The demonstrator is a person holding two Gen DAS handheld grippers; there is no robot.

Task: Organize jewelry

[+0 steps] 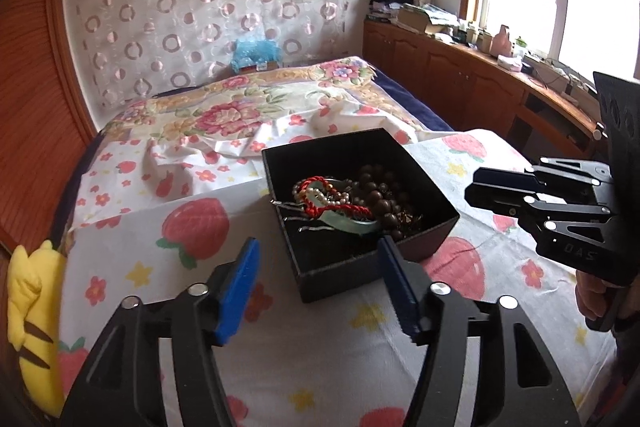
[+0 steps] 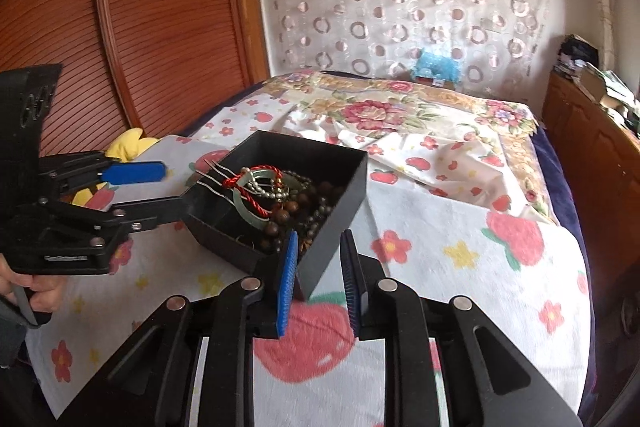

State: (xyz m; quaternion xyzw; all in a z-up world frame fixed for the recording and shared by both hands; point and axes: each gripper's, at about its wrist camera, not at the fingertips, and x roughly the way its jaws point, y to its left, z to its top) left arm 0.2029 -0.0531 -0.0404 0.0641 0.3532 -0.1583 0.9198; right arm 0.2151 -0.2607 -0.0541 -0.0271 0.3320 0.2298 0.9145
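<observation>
A black open box [image 1: 420, 239] sits on the strawberry-print cloth on the bed; it also shows in the right wrist view [image 2: 332, 227]. Inside lie dark wooden beads [image 1: 380, 195], a red cord bracelet [image 1: 320, 201], a pale green bangle [image 1: 352, 223] and silver hairpins [image 2: 212, 171]. My left gripper [image 1: 320, 287] is open, its blue pads either side of the box's near corner. My right gripper [image 2: 318, 283] is open, its pads straddling the box's near wall without closing on it. Each gripper shows in the other's view, the right one [image 1: 492, 187] and the left one [image 2: 160, 193].
A yellow plush toy [image 1: 32, 315] lies at the bed's left edge. A floral quilt [image 1: 240, 111] covers the far bed. A wooden cabinet [image 1: 460, 75] with clutter runs along the right under the window. A wooden slatted door [image 2: 140, 27] stands left.
</observation>
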